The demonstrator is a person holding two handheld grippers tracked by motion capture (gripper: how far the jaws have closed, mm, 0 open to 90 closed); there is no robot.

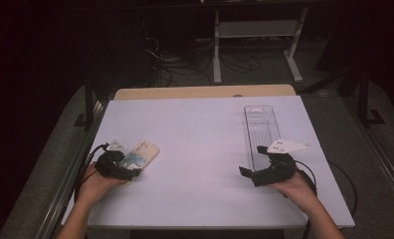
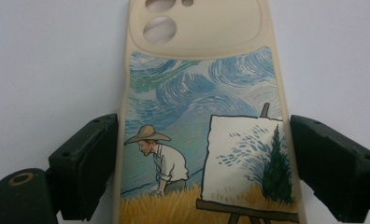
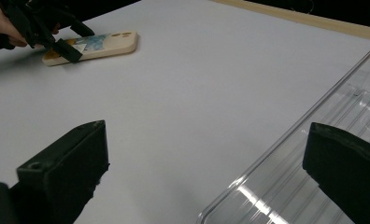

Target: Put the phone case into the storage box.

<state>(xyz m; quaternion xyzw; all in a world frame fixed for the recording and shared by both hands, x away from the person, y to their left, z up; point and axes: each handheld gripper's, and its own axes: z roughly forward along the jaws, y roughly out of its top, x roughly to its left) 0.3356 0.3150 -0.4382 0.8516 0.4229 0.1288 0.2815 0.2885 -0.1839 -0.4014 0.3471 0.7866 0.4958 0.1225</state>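
Note:
A beige phone case (image 1: 144,151) with a painted scene of a man in a straw hat and an easel lies flat on the white table, picture side up (image 2: 197,70). My left gripper (image 1: 130,163) is over its near end, open, with one black jaw on each long side of the case (image 2: 204,122). The jaws are close to its edges; I cannot tell if they touch. My right gripper (image 1: 251,159) stands open at the near end of a long clear plastic tray (image 1: 261,124), one jaw over the tray's rim (image 3: 290,135) and nothing between them (image 3: 206,128).
The white table (image 1: 200,139) has a wooden strip (image 1: 205,92) along its far edge. A white metal stand (image 1: 257,30) and loose cables sit on the dark floor behind. From the right gripper view the case (image 3: 113,42) and the left gripper (image 3: 57,35) are at far left.

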